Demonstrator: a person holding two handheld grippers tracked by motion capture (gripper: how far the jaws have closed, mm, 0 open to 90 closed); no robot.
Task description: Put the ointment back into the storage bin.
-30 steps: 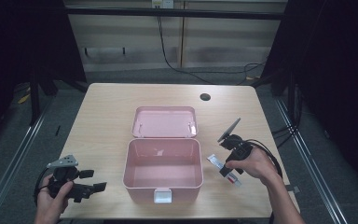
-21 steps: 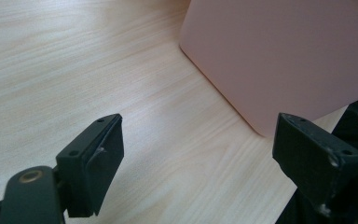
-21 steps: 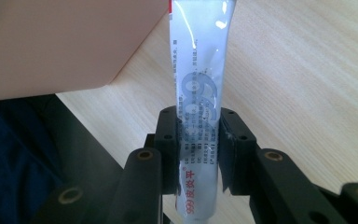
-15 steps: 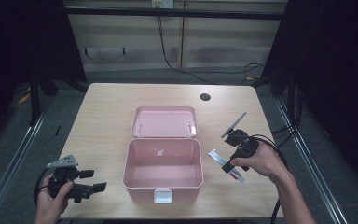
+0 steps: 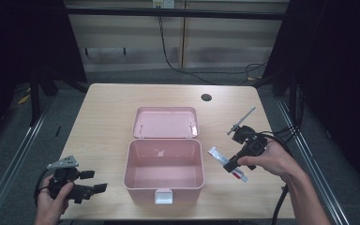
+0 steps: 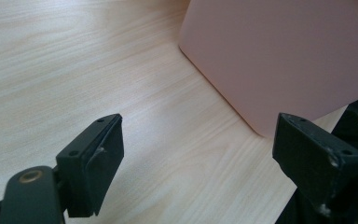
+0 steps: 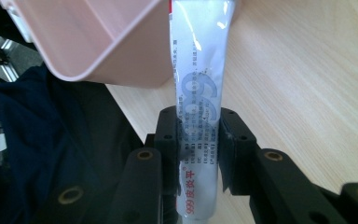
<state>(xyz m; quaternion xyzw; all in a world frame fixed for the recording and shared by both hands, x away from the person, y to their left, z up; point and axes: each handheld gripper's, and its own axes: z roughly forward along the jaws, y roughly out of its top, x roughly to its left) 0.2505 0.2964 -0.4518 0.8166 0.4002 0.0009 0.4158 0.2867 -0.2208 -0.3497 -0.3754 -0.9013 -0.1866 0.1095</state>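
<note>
Jaws of the right gripper (image 5: 229, 165) pinch a white printed ointment tube (image 7: 196, 93) at 3 o'clock of the open pink plastic box (image 5: 164, 185); left gripper (image 6: 200, 172) gapes empty. I'd lift high, clearing the rim.

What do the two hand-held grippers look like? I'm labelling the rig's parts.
Both are black. The left hand-held gripper has flat rectangular jaw pads and a grey three-cornered plate on top. The right hand-held gripper has brass-ringed pivot holes, a thin grey rod and a trailing black cable.
</note>
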